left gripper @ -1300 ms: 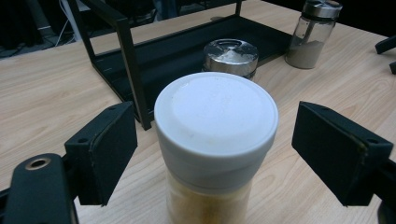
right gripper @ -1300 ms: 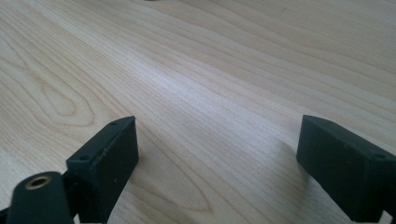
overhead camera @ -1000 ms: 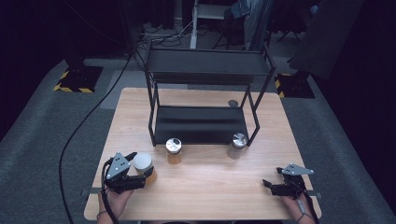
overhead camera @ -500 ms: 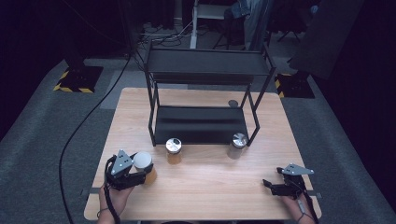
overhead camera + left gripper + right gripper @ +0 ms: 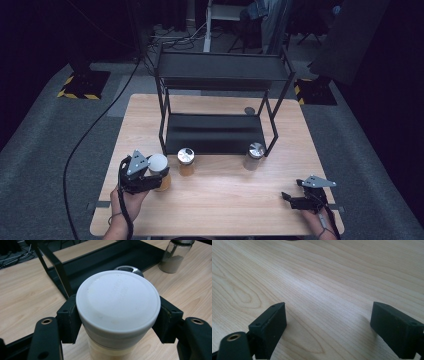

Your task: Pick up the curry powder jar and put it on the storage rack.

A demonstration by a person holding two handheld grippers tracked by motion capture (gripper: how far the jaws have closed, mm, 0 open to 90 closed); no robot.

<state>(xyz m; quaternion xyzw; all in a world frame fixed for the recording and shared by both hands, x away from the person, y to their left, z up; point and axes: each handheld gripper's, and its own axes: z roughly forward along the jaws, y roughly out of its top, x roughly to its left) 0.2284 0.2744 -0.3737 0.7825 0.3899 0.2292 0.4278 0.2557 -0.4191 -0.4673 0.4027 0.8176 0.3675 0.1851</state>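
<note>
A jar with a white lid (image 5: 158, 162) and pale amber contents is at the front left of the wooden table (image 5: 225, 210). My left gripper (image 5: 154, 176) is shut on it, one black jaw on each side just under the lid. The left gripper view shows the white lid (image 5: 117, 300) from above, clamped between the jaws of my left gripper (image 5: 117, 317), with the tabletop a little below it. My right gripper (image 5: 289, 198) rests low at the front right, jaws open. In its own view my right gripper (image 5: 328, 322) has only bare wood between the pads.
A black two-tier rack (image 5: 220, 132) stands mid-table. In front of it stand a metal-lidded jar with amber contents (image 5: 186, 161) and another with pale contents (image 5: 254, 156), also seen as the pale-filled jar (image 5: 175, 257). A small grey disc (image 5: 249, 110) lies behind the rack.
My left gripper closed around the white-lidded jar and rose slightly with it, shifting a little toward the rack. The right gripper has not moved.
</note>
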